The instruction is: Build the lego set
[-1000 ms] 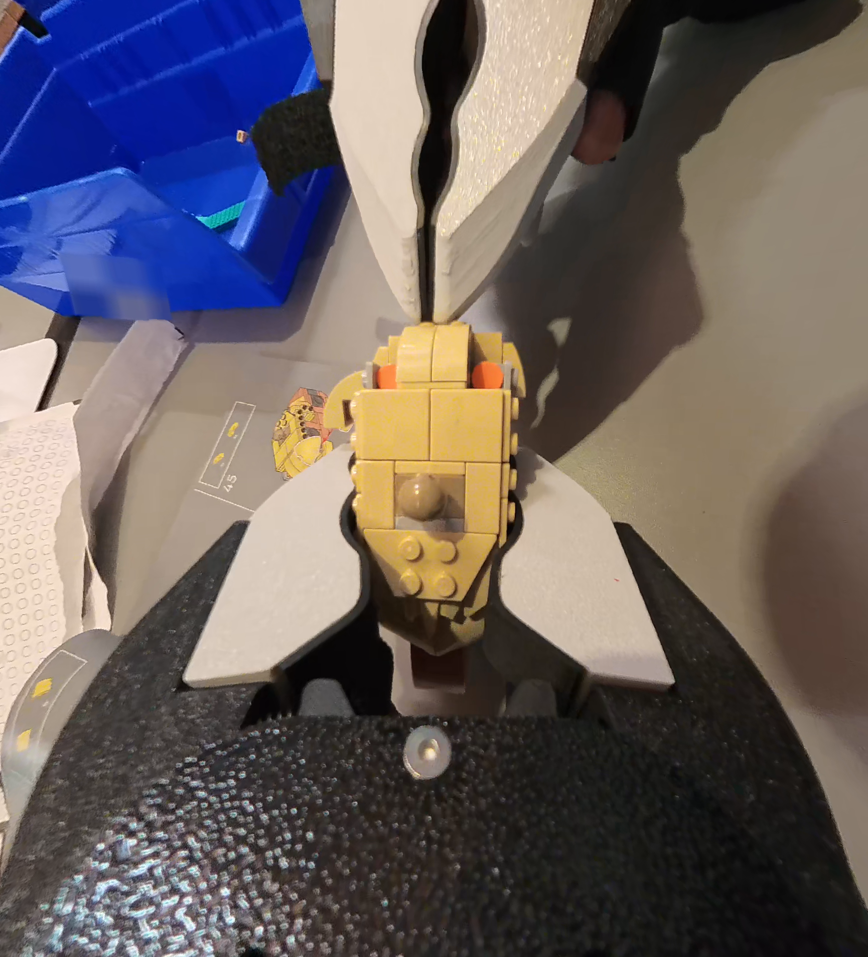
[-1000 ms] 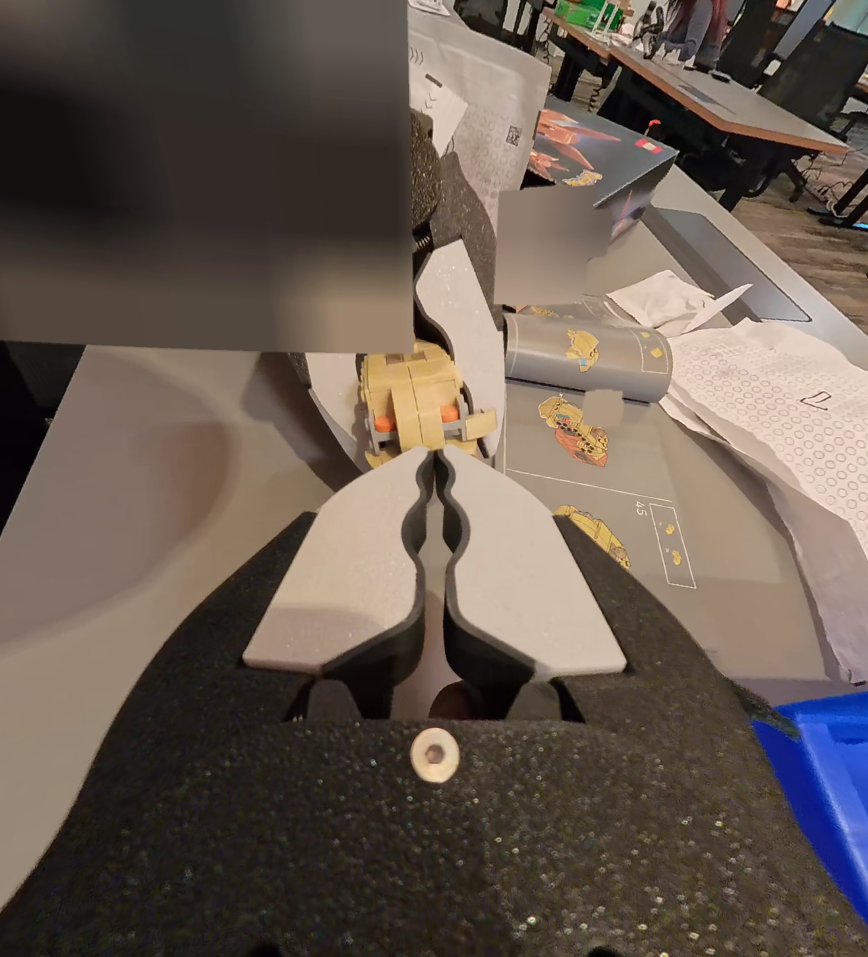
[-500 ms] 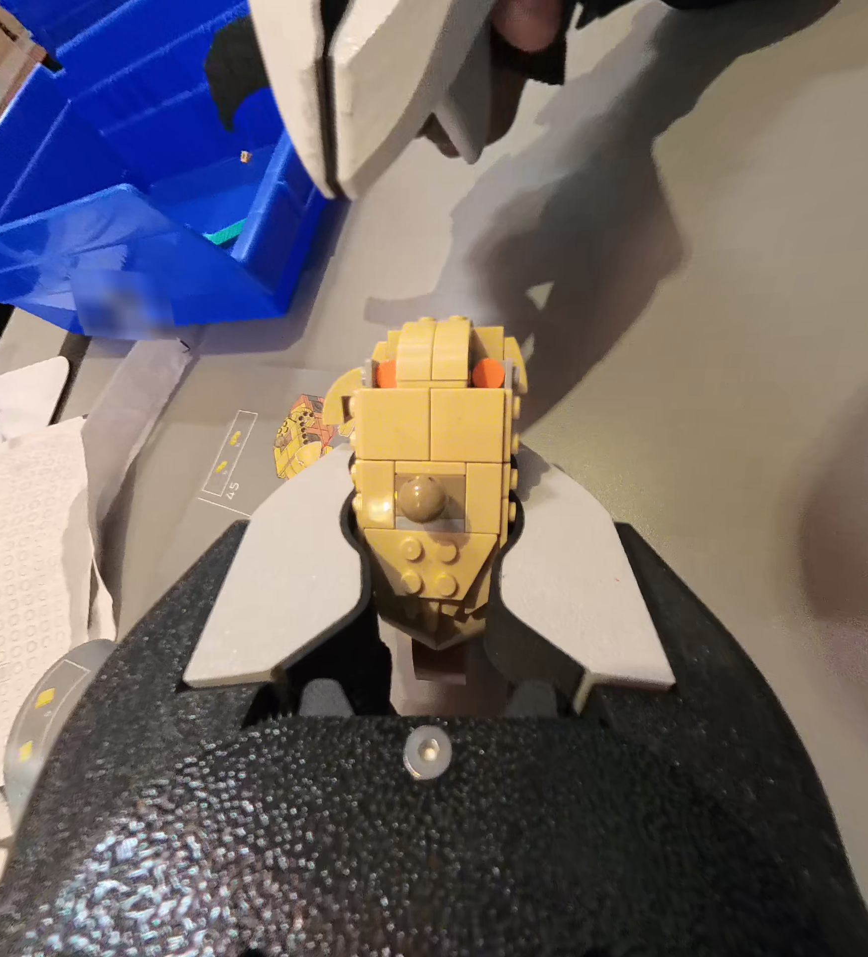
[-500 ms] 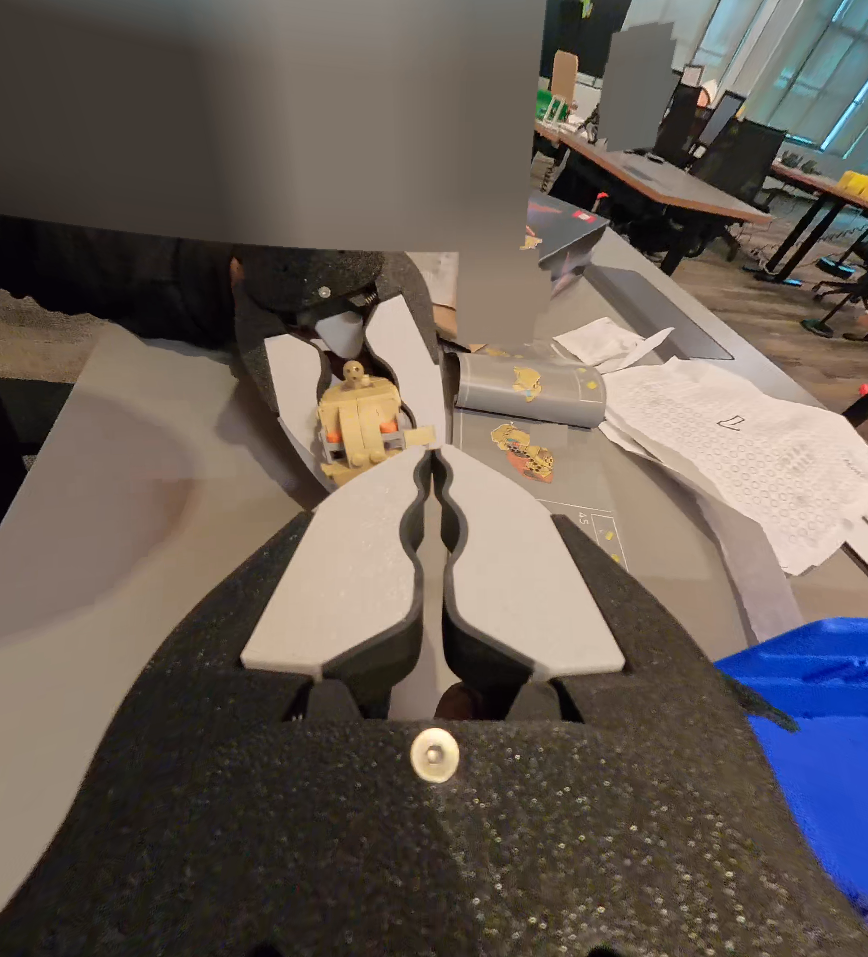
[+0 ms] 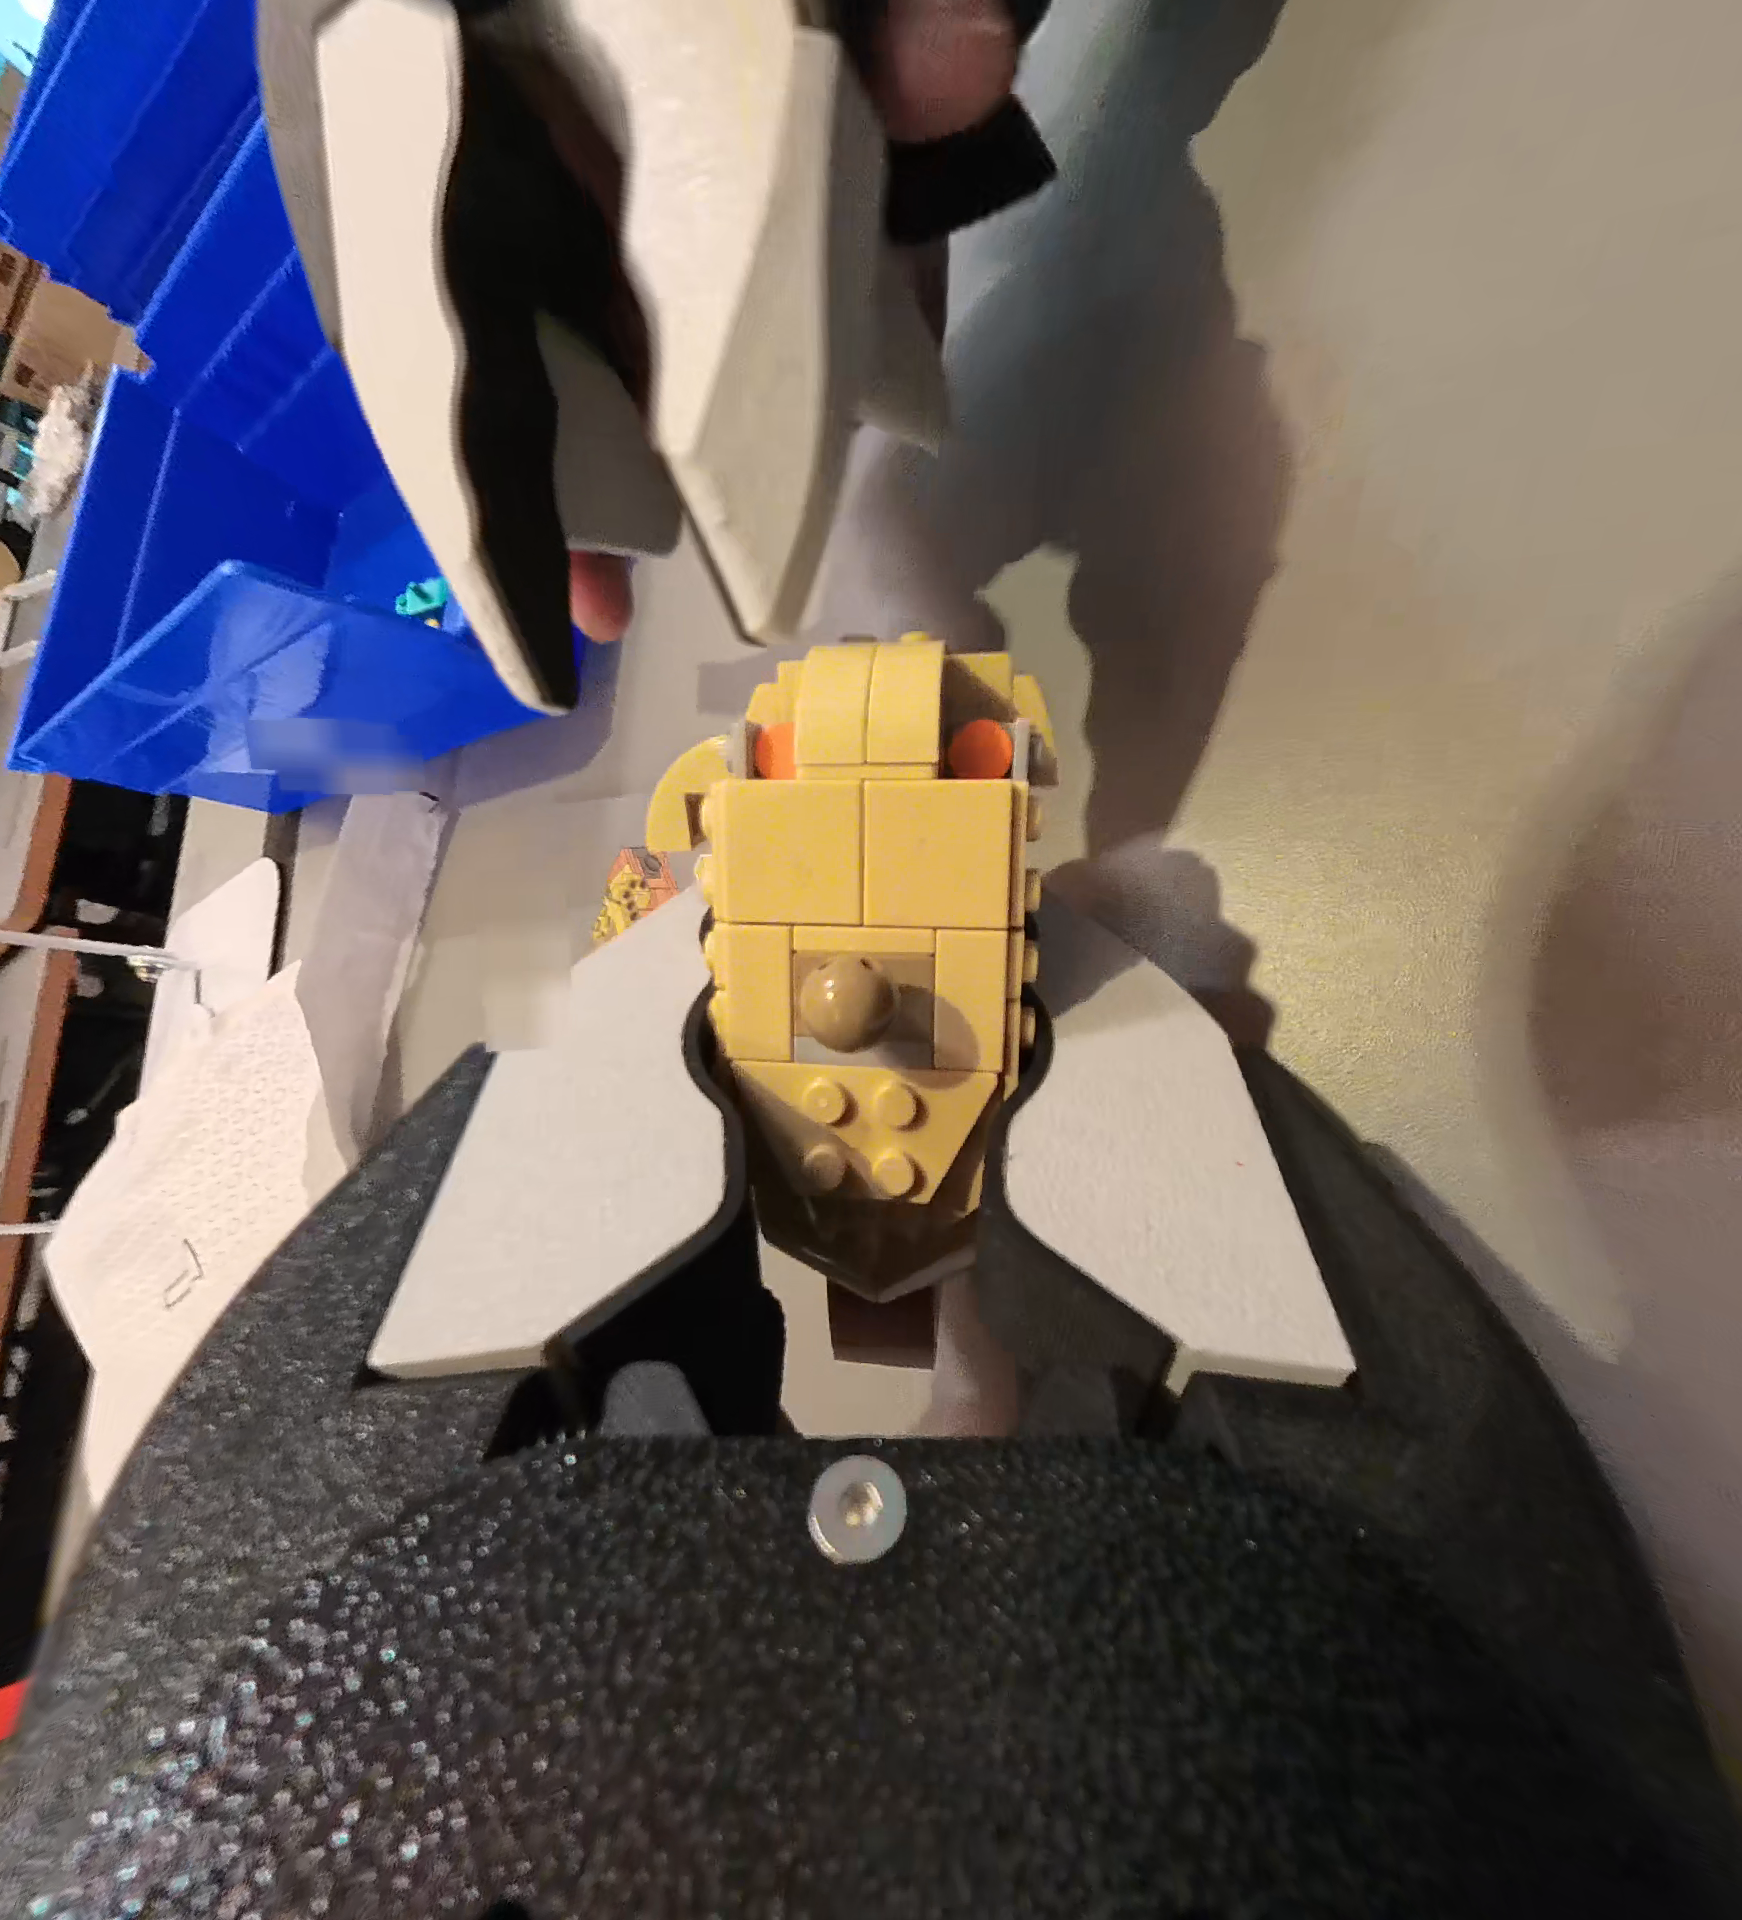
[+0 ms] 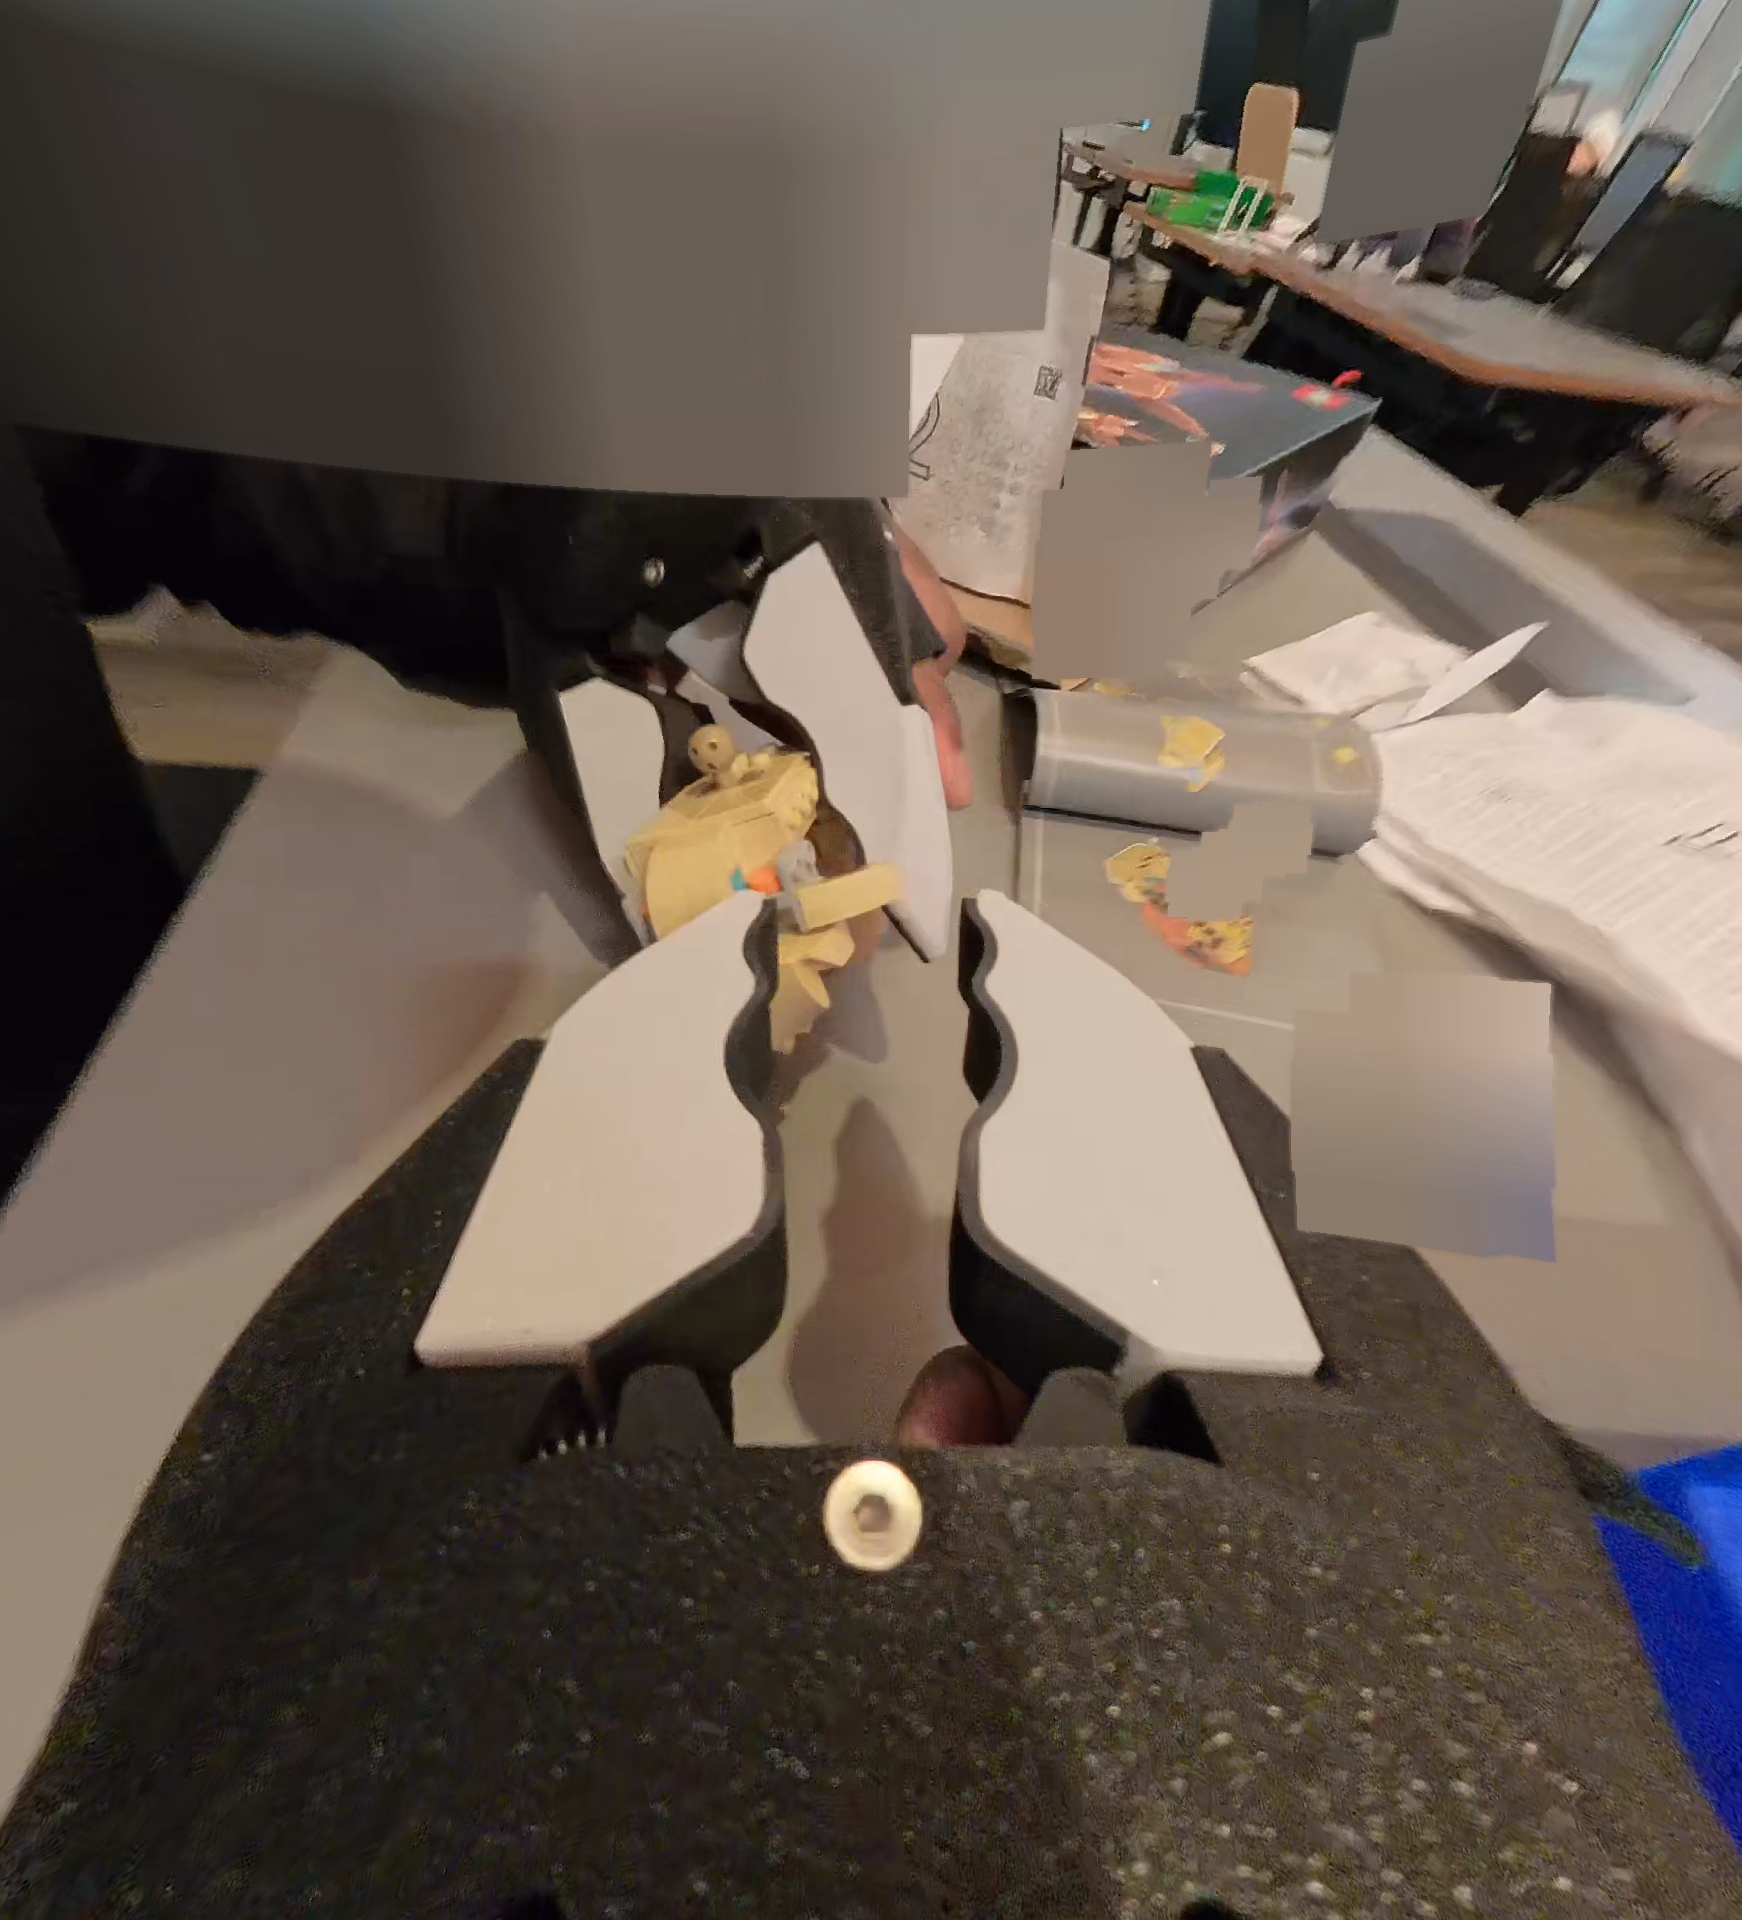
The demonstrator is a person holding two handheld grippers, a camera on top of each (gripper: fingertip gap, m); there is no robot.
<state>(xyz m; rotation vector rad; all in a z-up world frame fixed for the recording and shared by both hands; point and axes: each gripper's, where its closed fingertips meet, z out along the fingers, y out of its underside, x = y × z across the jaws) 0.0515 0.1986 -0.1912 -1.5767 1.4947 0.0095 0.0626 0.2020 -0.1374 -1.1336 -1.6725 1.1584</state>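
Observation:
My left gripper [image 5: 867,920] is shut on a tan brick model [image 5: 862,862] with two orange studs and a round tan knob, held above the grey table [image 5: 1469,623]. Both pads press the model's sides. In the right wrist view the left gripper [image 6: 773,894] holds the model [image 6: 721,831] tilted, with a tan bar sticking out to the right. My right gripper [image 6: 867,914] is open with nothing between its pads. Its left fingertip [image 6: 742,925] is just in front of the model. In the left wrist view the right gripper [image 5: 649,644] hangs open just above the model's far end.
Blue bins [image 5: 223,416] stand left of the left gripper and show at the right wrist view's lower right [image 6: 1729,1662]. A curled grey instruction booklet [image 6: 1199,769], white perforated paper bags [image 6: 1625,883] and a dark box [image 6: 1231,405] lie beyond. A person's fingers hold each gripper. There is about 5 centimetres between the tips of the two grippers.
My right gripper was shut with its tips at the model's far end, drew away, then came back close and opened. My left gripper tilted and kept its hold on the model.

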